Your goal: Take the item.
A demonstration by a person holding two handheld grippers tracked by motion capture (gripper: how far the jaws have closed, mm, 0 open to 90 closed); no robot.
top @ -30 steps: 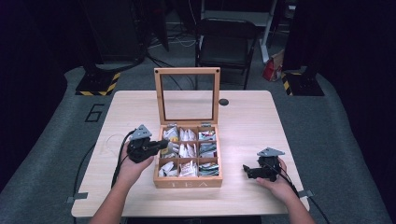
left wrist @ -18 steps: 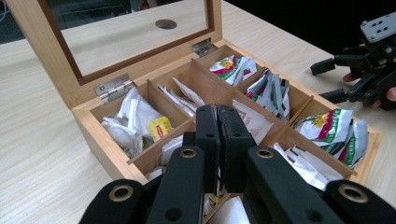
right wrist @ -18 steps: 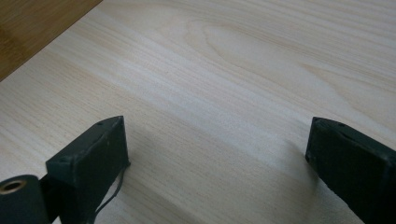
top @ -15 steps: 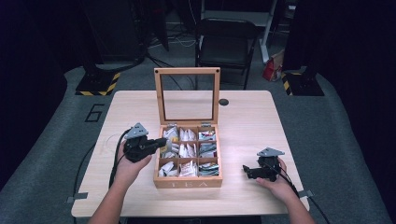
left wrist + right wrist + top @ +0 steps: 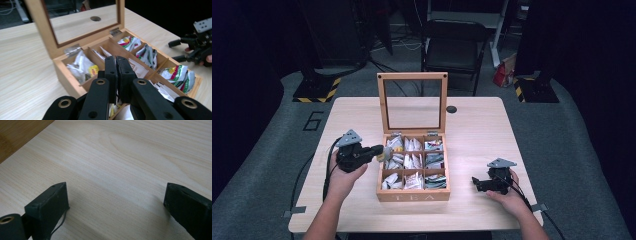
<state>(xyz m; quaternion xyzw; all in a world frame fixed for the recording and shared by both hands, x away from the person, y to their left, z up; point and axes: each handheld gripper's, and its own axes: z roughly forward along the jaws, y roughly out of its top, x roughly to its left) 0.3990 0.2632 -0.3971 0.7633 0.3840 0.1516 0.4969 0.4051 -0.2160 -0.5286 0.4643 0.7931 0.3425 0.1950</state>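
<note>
We see the left gripper (image 5: 116, 62) jaws pressed together over the tea box (image 5: 413, 192) left edge; whether they pinch a packet, unclear. Right gripper (image 5: 478, 183) jaws spread, resting on table (image 5: 472, 125) right of box.

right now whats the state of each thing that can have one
tea box: open, glass lid standing upright at the back
box compartments: filled with tea bags
left tongs: shut, over the box's left edge; a packet sits at their tips, grip unclear
right tongs: open, holding nothing, low over the bare table to the right of the box
</note>
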